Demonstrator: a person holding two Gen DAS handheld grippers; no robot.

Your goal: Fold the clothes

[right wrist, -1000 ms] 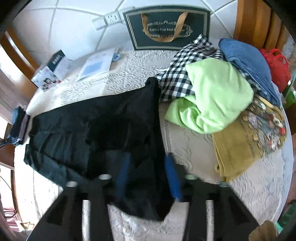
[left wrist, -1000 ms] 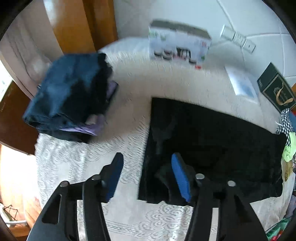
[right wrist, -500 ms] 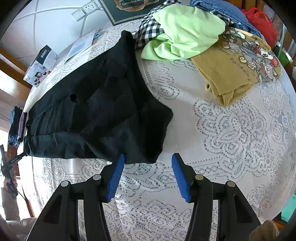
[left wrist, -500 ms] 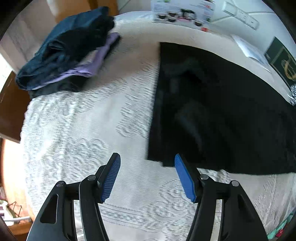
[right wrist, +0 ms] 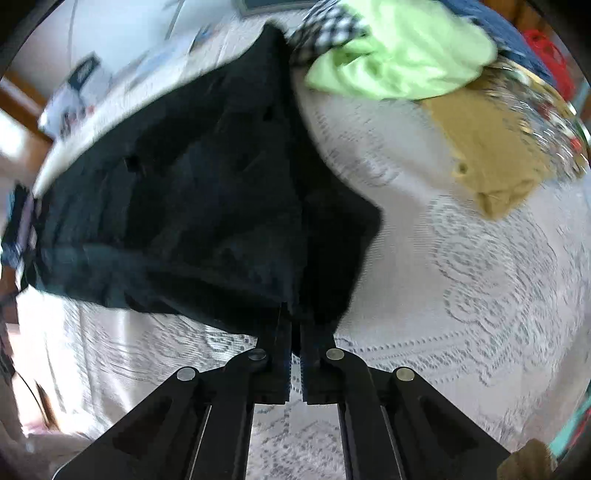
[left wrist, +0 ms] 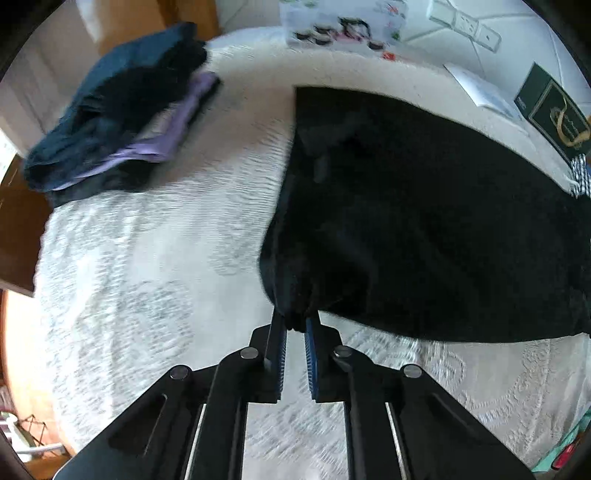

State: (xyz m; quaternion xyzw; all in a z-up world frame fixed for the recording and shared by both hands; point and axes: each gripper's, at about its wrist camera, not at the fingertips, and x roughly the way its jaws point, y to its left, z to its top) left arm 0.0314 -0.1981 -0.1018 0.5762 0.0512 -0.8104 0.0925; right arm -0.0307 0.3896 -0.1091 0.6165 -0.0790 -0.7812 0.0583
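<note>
While nothing printed reads through the blur, not on the box (left wrist: 343, 22) nor the dark bag (left wrist: 554, 110), your left claw (left wrist: 295, 326) has just clamped the near left corner of the black garment (left wrist: 424, 221). Your right claw (right wrist: 294, 321) has just clenched its near right edge (right wrist: 207, 206). It lies flat on the lace tabletop (left wrist: 147, 277), stretching away from both claws.

Daylight is bright and soft in both fisheye views, with dark round corners and bent edges. Motion blur smears the lace tablecloth (right wrist: 480, 266) and far clutter. The black garment (left wrist: 424, 229) reads almost detailless; the white wall (left wrist: 498, 14) glares.
</note>
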